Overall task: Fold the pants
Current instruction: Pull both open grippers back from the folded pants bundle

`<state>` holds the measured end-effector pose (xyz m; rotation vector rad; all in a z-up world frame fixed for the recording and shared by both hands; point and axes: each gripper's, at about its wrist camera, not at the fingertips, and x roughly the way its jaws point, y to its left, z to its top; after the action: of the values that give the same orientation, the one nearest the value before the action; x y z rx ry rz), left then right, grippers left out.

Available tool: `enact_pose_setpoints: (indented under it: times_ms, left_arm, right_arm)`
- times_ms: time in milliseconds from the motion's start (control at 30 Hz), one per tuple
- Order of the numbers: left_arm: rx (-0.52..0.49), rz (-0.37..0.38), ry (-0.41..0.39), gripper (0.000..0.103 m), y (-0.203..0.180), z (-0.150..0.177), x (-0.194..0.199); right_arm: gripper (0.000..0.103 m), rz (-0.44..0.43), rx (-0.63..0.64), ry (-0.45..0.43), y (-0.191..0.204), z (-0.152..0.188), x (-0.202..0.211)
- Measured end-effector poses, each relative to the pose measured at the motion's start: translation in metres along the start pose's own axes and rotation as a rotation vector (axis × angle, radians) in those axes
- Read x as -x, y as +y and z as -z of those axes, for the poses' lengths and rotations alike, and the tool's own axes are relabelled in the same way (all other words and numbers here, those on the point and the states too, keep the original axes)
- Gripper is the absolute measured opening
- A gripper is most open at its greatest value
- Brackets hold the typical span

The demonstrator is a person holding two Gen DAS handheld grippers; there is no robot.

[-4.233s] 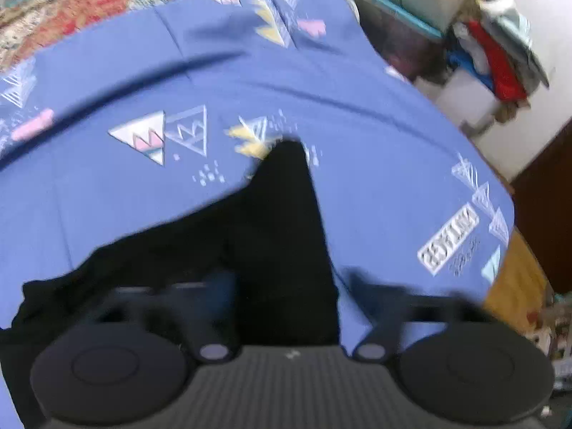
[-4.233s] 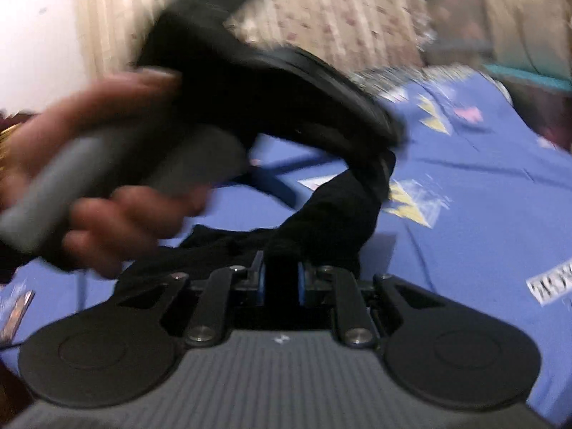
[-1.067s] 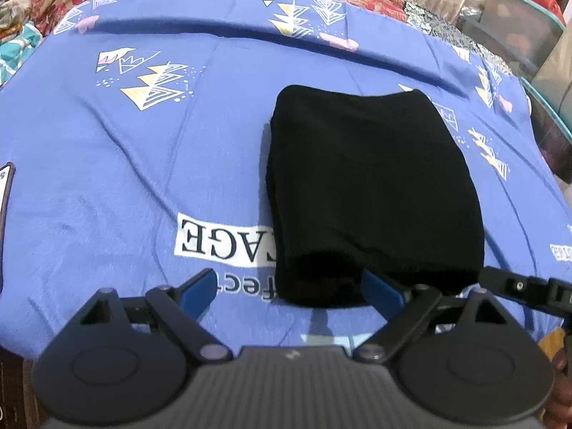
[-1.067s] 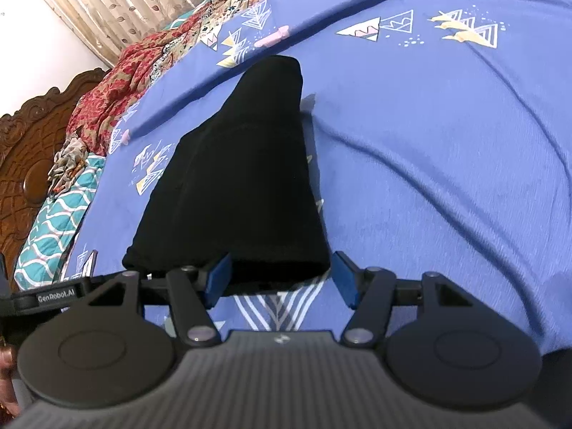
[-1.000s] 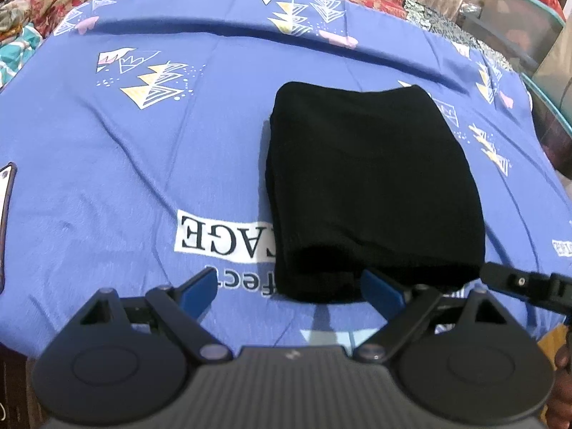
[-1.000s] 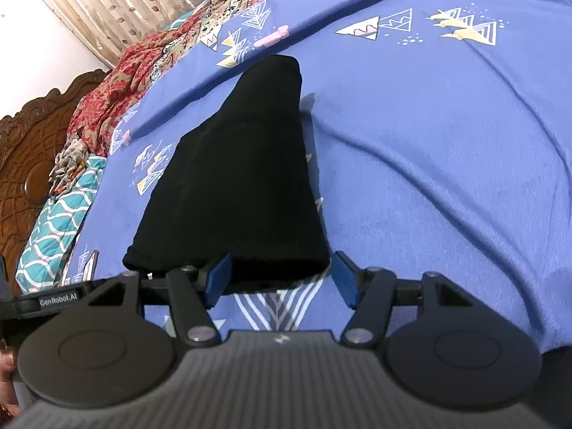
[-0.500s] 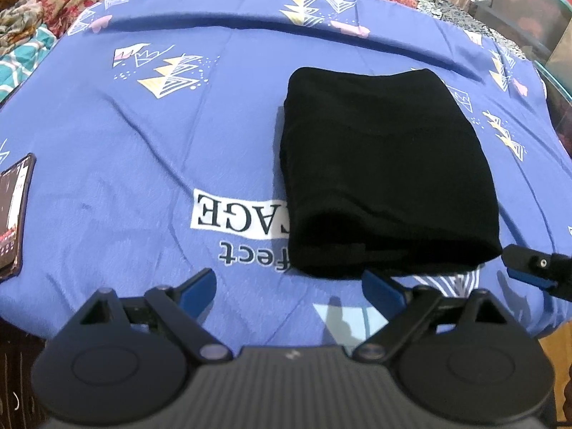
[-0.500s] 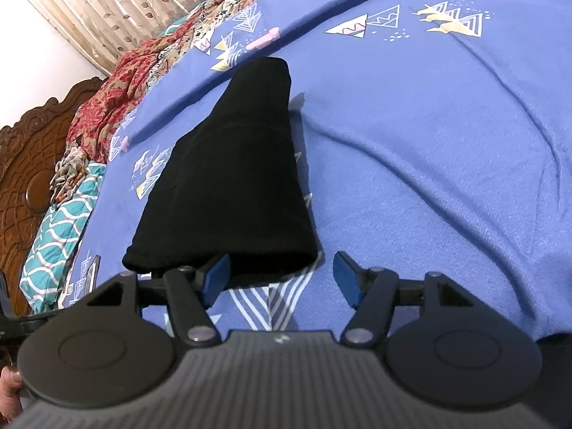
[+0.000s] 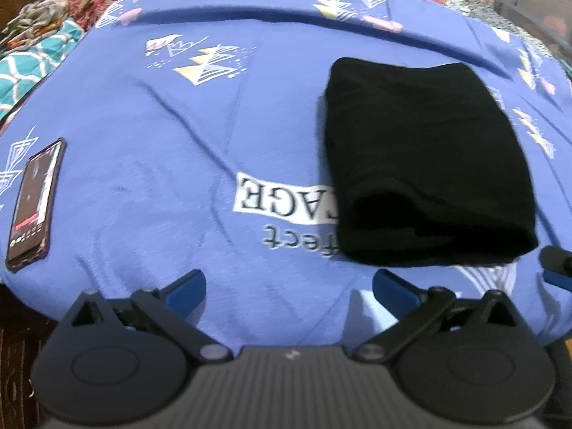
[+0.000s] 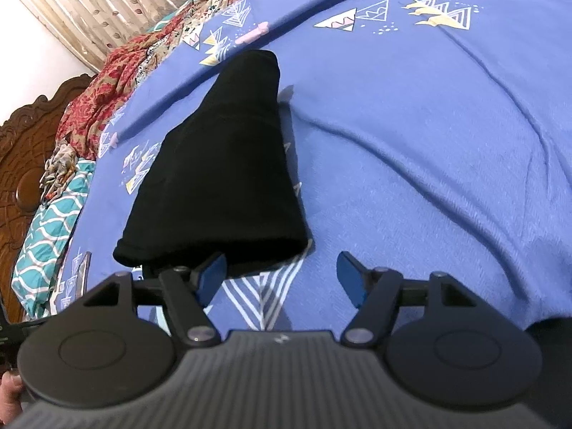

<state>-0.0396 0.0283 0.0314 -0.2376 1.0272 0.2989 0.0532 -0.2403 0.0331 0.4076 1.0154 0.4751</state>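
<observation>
Now, pants (image 9: 425,175): folded black bundle on the bed (image 9: 178,150).
Left gripper (image 9: 289,290): fingers spread wide — holding nothing, just before the pants.
Right gripper (image 10: 282,273): likewise gaping, empty.

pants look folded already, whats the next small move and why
Probably just draw both grippers back off the bed. The pants lie as a compact folded stack on the blue bedsheet, and the left gripper and right gripper both have open jaws holding nothing, just short of the stack's near edge. No loose flap shows that needs tucking.
</observation>
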Motion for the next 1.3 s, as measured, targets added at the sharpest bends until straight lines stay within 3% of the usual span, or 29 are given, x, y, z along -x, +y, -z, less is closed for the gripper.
enact_pose_setpoints:
  times_ms: [200, 700, 867, 1100, 1167, 1300]
  left_arm:
    - [0.011, -0.025, 0.02, 0.103, 0.011, 0.005, -0.009]
    - [0.041, -0.026, 0.05, 0.103, 0.022, 0.016, -0.023]
    - [0.035, -0.027, 0.042, 0.103, 0.023, 0.017, -0.022]
    - [0.034, -0.026, 0.034, 0.103, 0.023, 0.02, -0.019]
    - [0.033, -0.029, 0.035, 0.103, 0.022, 0.02, -0.019]
    - [0.031, -0.029, 0.041, 0.103, 0.023, 0.018, -0.021]
  right_arm:
    - [0.08, 0.01, -0.009, 0.015, 0.003, 0.003, -0.003]
    - [0.086, 0.087, -0.036, 0.058, -0.001, 0.01, -0.007]
    - [0.095, 0.086, -0.023, 0.067, 0.002, 0.011, -0.01]
    - [0.097, 0.102, -0.026, 0.047, 0.006, 0.015, -0.01]
    - [0.103, 0.088, -0.028, 0.049, 0.005, 0.016, -0.011]
    - [0.103, 0.065, -0.051, 0.047, 0.003, 0.017, -0.012]
